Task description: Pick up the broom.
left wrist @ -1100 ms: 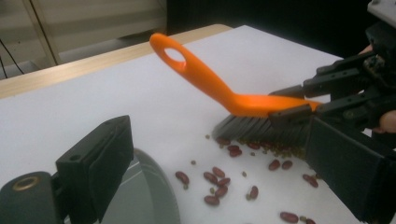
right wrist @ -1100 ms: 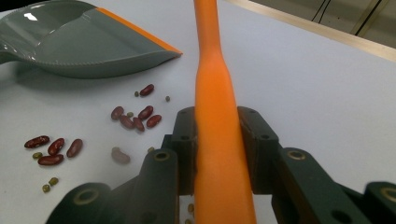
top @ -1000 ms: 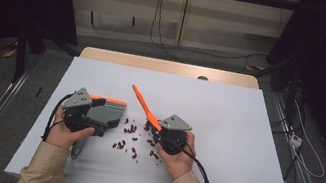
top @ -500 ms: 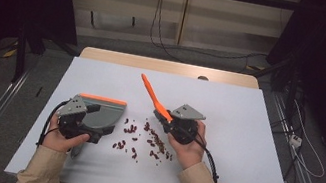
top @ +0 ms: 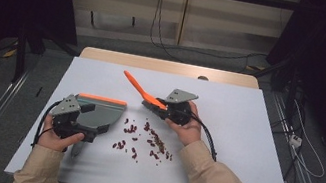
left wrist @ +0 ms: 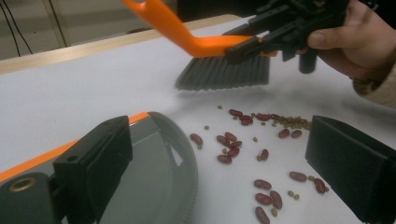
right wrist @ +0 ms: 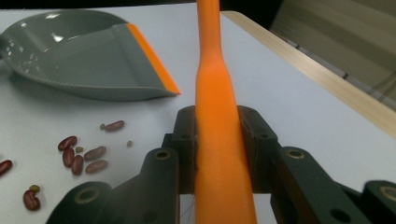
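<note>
Here we see a grey plastic dustpan with an orange front lip [top: 99, 112] lying flat on the white table [top: 254, 138], its pan empty in the right gripper view. Dark red kidney beans mixed with small greenish beans [top: 144, 141] lie scattered on the table just beside the lip, none inside. Our left gripper [top: 92, 109] sits at the dustpan; in its own view one jaw lies over the pan's edge and the other stands well apart, but whether the jaws pinch the dustpan we cannot tell. Our right gripper [top: 161, 106] is clamped on the orange handle of a small brush with grey bristles [left wrist: 224, 70], raised above the beans. The handle's tip is cut off in both gripper views.
</note>
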Demonstrator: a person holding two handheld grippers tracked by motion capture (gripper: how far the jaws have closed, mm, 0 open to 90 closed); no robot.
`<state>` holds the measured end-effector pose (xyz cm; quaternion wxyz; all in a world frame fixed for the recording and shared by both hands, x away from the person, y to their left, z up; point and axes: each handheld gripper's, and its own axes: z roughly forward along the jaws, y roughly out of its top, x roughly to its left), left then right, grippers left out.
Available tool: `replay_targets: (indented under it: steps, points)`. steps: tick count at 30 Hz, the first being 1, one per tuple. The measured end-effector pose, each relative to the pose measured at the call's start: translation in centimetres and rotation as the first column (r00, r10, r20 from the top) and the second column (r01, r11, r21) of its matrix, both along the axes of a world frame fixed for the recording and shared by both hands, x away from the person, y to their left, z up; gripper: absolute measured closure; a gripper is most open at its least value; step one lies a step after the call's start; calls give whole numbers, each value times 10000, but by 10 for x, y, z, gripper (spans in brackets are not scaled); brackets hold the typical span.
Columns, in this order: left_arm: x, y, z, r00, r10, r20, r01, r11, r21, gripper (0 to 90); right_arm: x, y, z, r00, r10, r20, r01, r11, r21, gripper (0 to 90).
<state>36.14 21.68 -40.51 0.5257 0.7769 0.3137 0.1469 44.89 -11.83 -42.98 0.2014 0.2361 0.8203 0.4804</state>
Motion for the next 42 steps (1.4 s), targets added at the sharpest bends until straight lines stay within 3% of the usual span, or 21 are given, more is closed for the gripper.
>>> replay_targets:
  steps: [5,6,14,17,31,42]
  points:
    - [-1,8,-3,9998,165,-114,-164,9998,82,74,14,16,-7,9942,1039,-287,-1041,9945,-69,713]
    - [-1,10,-4,9997,221,-119,-220,9997,72,75,15,18,-9,9921,1207,-336,-1204,9927,116,713]
    - [-2,17,-6,9991,377,-189,-375,9992,141,75,5,22,-9,9728,2195,-741,-2188,9756,166,706]
    - [-1,19,-7,9990,417,-179,-415,9991,126,75,-4,24,-8,9691,2376,-660,-2386,9711,-75,705]
    - [-1,25,-7,9980,613,-163,-612,9981,88,75,-36,18,-7,9487,3074,-735,-3085,9512,-29,703]
    - [-1,25,-7,9976,669,-163,-668,9977,87,74,-56,14,-7,9424,3269,-710,-3271,9449,89,703]
